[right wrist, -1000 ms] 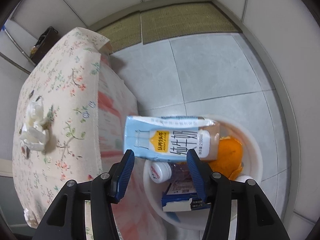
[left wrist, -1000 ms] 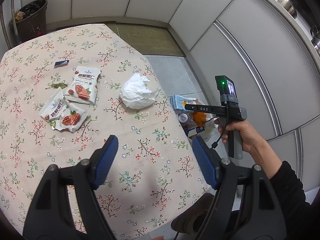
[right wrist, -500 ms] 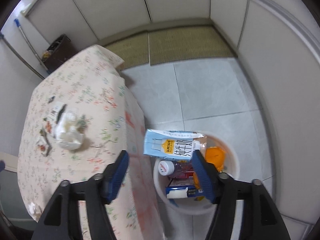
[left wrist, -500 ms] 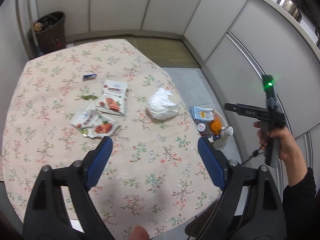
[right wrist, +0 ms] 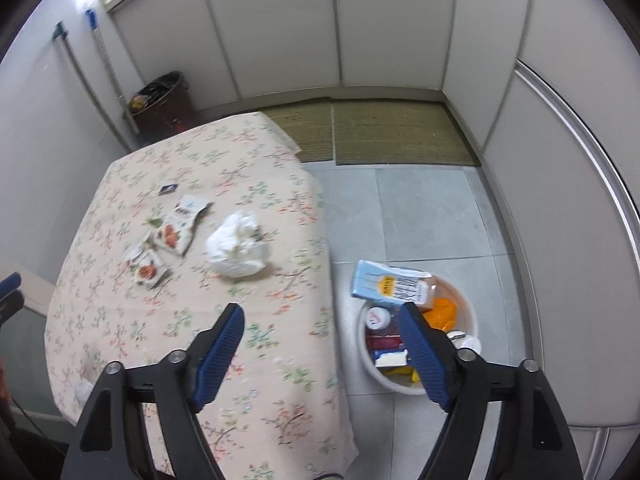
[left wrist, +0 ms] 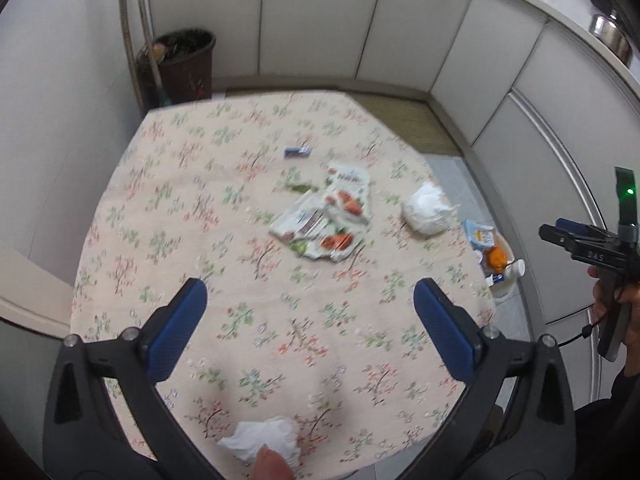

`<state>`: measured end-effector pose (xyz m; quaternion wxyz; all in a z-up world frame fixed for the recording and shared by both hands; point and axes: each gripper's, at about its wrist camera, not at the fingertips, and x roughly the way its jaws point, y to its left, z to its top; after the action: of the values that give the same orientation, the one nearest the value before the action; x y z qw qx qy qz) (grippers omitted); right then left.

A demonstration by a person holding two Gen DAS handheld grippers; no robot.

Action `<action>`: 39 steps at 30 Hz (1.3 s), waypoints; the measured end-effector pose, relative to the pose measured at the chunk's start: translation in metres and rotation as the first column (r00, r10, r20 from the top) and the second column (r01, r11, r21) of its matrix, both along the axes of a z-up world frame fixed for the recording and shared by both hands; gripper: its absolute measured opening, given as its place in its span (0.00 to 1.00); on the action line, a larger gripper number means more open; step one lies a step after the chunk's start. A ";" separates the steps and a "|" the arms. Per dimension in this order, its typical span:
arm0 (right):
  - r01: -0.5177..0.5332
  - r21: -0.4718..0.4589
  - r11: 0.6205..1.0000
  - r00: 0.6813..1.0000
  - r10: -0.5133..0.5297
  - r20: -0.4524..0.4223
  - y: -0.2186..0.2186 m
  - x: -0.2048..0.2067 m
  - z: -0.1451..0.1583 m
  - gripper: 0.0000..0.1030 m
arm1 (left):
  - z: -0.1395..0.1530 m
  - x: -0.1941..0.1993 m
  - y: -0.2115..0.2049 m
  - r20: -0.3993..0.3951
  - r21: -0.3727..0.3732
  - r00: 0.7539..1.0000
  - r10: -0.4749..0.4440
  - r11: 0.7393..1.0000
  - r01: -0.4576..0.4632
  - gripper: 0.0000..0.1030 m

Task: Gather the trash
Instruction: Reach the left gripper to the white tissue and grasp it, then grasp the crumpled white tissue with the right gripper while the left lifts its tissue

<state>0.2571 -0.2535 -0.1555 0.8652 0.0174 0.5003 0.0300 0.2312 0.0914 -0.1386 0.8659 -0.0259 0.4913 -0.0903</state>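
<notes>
Between picks; milk carton lay atop white bin on floor beside table; right gripper & left gripper both just widened, nothing between jaws; next prob. white wad nr table edge, needs reach + wide pinch; wrappers left too.

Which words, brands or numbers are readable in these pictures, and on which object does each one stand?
"DAS": on the side of the right gripper.
Milk carton in the white bin: yellow label and dark characters, too blurred to read.
Snack wrappers: print too blurred to read.
Small blue packet: too small to read.
</notes>
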 end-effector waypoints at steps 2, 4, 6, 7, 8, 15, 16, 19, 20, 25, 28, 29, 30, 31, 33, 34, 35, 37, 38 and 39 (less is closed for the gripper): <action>-0.016 -0.009 1.000 1.000 0.016 -0.008 0.014 -0.001 -0.004 0.80 | -0.012 0.006 0.018 -0.060 -0.011 0.998 0.035 0.999 -0.036 1.00; -0.032 -0.009 0.999 0.999 0.032 -0.022 0.026 -0.001 -0.009 0.80 | -0.020 0.008 0.030 -0.118 -0.014 0.992 0.050 0.999 -0.052 1.00; -0.055 -0.022 0.998 0.998 0.054 -0.033 0.040 0.001 -0.014 0.80 | -0.032 0.005 0.036 -0.199 -0.037 0.979 0.030 0.999 -0.038 1.00; -0.070 -0.027 0.997 0.997 0.069 -0.039 0.046 0.001 -0.016 0.80 | -0.040 0.002 0.037 -0.256 -0.059 0.967 -0.002 0.998 -0.013 1.00; -0.092 -0.032 0.995 0.995 0.091 -0.049 0.054 0.002 -0.020 0.80 | -0.049 -0.003 0.037 -0.308 -0.074 0.951 -0.036 0.997 0.014 1.00; -0.171 -0.051 0.984 0.981 0.166 -0.104 0.085 0.010 -0.039 0.80 | -0.098 -0.058 0.030 -0.488 -0.020 0.861 -0.144 0.988 0.154 0.96; -0.171 -0.051 0.984 0.980 0.165 -0.108 0.086 0.012 -0.040 0.80 | -0.106 -0.064 0.029 -0.510 -0.020 0.847 -0.151 0.986 0.164 0.94; -0.160 -0.053 0.986 0.981 0.153 -0.120 0.092 0.019 -0.046 0.80 | -0.128 -0.075 0.029 -0.553 -0.003 0.821 -0.142 0.986 0.168 0.87; -0.157 -0.053 0.986 0.981 0.150 -0.121 0.094 0.021 -0.047 0.80 | -0.135 -0.075 0.030 -0.562 0.000 0.816 -0.132 0.987 0.160 0.81; -0.142 -0.080 0.987 0.985 0.133 -0.111 0.100 0.028 -0.051 0.80 | -0.157 -0.076 0.034 -0.575 -0.046 0.812 -0.102 0.995 0.092 0.46; -0.125 -0.086 0.988 0.989 0.117 -0.094 0.098 0.033 -0.049 0.80 | -0.137 -0.074 0.028 -0.484 -0.026 0.868 -0.109 0.994 0.110 0.34; -0.119 -0.083 0.989 0.990 0.112 -0.089 0.097 0.035 -0.049 0.80 | -0.128 -0.072 0.026 -0.447 -0.015 0.887 -0.112 0.993 0.118 0.33; -0.110 -0.078 0.991 0.991 0.104 -0.082 0.095 0.038 -0.048 0.80 | -0.118 -0.071 0.025 -0.411 -0.021 0.904 -0.116 0.993 0.118 0.33; -0.102 -0.076 0.992 0.992 0.097 -0.075 0.093 0.041 -0.048 0.80 | -0.111 -0.069 0.025 -0.387 -0.032 0.915 -0.114 0.993 0.110 0.33; -0.078 -0.069 0.995 0.995 0.074 -0.062 0.089 0.048 -0.048 0.80 | -0.096 -0.066 0.026 -0.338 -0.051 0.935 -0.106 0.994 0.094 0.33; -0.072 -0.062 0.995 0.996 0.068 -0.057 0.088 0.051 -0.048 0.80 | -0.091 -0.064 0.025 -0.321 -0.059 0.941 -0.104 0.994 0.090 0.33; -0.066 -0.055 0.996 0.997 0.063 -0.053 0.087 0.055 -0.049 0.80 | -0.089 -0.058 0.025 -0.313 -0.066 0.944 -0.105 0.994 0.089 0.33; -0.058 -0.038 0.998 0.997 0.056 -0.048 0.088 0.065 -0.054 0.80 | -0.083 -0.055 0.023 -0.297 -0.076 0.949 -0.107 0.993 0.088 0.33; -0.055 -0.032 0.998 0.998 0.053 -0.044 0.088 0.069 -0.058 0.80 | -0.080 -0.053 0.024 -0.293 -0.078 0.950 -0.109 0.993 0.090 0.33; -0.048 -0.026 0.999 0.998 0.047 -0.041 0.089 0.076 -0.063 0.80 | -0.079 -0.052 0.022 -0.290 -0.078 0.951 -0.111 0.993 0.092 0.33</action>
<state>0.3330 -0.1645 -0.2184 0.8542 -0.0055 0.5181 0.0433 0.1792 0.1130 -0.2171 0.7762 -0.0413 0.6121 -0.1456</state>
